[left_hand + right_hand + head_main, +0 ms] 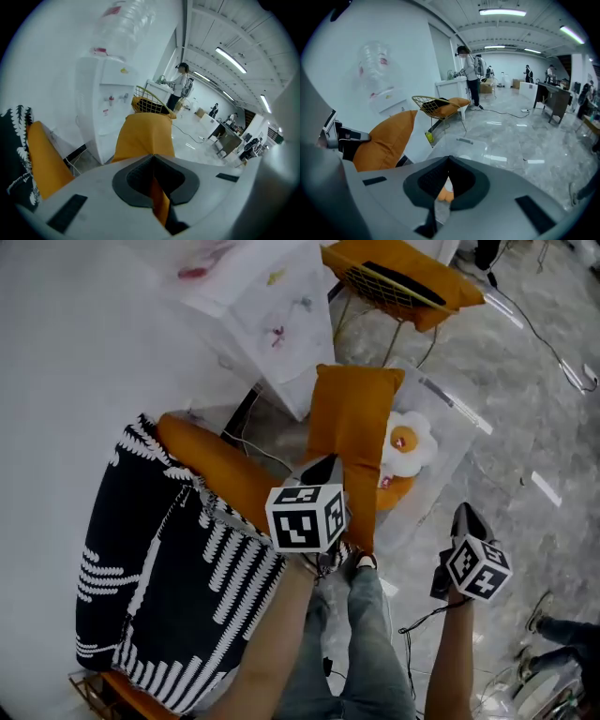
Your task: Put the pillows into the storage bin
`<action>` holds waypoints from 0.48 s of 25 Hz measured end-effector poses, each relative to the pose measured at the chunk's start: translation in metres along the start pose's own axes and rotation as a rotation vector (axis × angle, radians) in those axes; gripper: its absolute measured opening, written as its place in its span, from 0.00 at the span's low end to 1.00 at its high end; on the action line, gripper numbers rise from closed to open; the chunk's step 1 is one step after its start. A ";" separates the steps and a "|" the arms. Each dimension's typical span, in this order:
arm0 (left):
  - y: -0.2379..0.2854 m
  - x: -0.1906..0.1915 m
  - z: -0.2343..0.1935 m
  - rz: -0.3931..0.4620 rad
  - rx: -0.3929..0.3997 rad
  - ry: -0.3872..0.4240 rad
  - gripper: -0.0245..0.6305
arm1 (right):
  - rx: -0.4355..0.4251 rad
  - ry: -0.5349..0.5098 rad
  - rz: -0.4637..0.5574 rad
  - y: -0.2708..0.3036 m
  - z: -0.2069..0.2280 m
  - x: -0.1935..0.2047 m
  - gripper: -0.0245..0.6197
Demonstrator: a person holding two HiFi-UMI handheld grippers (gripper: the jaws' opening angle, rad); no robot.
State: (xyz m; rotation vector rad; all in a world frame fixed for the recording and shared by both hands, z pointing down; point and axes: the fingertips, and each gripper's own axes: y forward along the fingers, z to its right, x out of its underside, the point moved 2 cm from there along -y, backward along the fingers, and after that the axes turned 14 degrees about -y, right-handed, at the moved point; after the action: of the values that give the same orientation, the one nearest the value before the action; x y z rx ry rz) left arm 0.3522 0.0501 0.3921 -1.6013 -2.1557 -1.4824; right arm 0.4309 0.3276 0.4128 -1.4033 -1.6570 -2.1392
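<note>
Grey marble floor [548,381] carries clear storage bin [461,416], wire chair [371,284]

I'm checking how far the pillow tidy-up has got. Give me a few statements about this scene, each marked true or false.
1. The left gripper is shut on an orange pillow. True.
2. The storage bin has nothing in it. False: a fried-egg pillow already lies inside.
3. The right gripper carries a pillow too. False: nothing is held in its jaws.
4. A second orange pillow lies beside the black-and-white patterned cover. True.
</note>
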 end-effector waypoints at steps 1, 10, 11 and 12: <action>0.013 0.005 0.006 -0.013 0.002 0.003 0.06 | 0.006 0.007 -0.007 0.004 0.009 0.004 0.04; 0.146 0.083 0.010 -0.123 -0.040 0.032 0.06 | 0.031 0.070 -0.089 0.061 0.073 0.064 0.04; 0.160 0.093 0.007 -0.134 -0.041 0.027 0.06 | 0.038 0.073 -0.099 0.068 0.079 0.071 0.04; 0.172 0.101 0.002 -0.147 -0.044 0.021 0.06 | 0.045 0.079 -0.110 0.074 0.084 0.078 0.04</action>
State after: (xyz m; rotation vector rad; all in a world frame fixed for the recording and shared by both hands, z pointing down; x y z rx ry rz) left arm 0.4400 0.1206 0.5574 -1.4617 -2.2891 -1.5886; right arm 0.4784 0.3987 0.5190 -1.2263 -1.7796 -2.1688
